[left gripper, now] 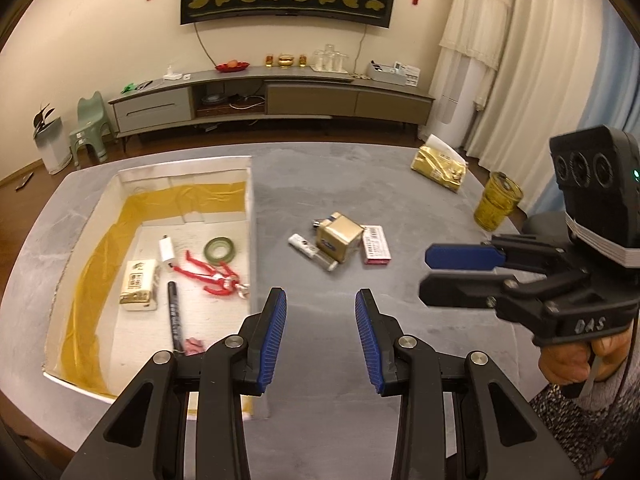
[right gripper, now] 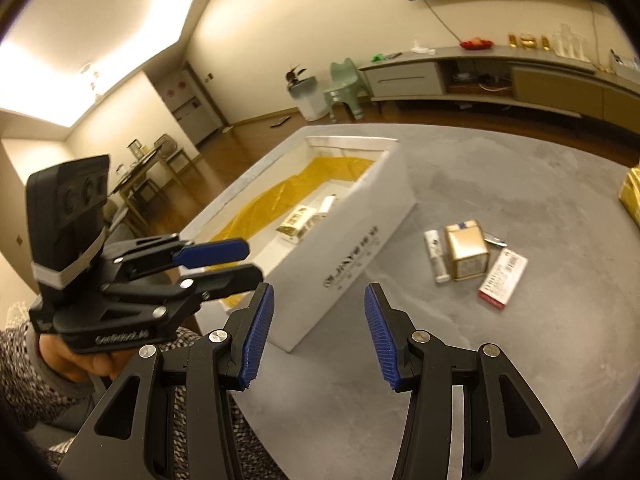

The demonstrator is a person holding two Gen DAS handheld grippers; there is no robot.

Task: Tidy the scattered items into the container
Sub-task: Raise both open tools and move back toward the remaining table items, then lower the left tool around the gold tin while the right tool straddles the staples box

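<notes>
The white box (left gripper: 252, 216) with a yellow lining stands on the left of the table. In it lie a tissue pack (left gripper: 139, 285), a white charger (left gripper: 167, 252), a green tape roll (left gripper: 219, 251), a red cord (left gripper: 214, 278) and a black pen (left gripper: 175, 316). On the table to its right are a gold box (left gripper: 339, 240), a white tube (left gripper: 312, 251), a red-and-white packet (left gripper: 376, 246) and a nail clipper (right gripper: 495, 241). My left gripper (left gripper: 321, 294) hovers open by the box's near right corner. My right gripper (left gripper: 425, 275) is open, empty, right of the items.
A gold packet (left gripper: 440, 166) and a yellow glass jar (left gripper: 498, 201) sit at the table's far right edge. A hand (left gripper: 568, 360) holds the right gripper. Beyond the table are a TV cabinet (left gripper: 272, 96) and a green stool (left gripper: 88, 128).
</notes>
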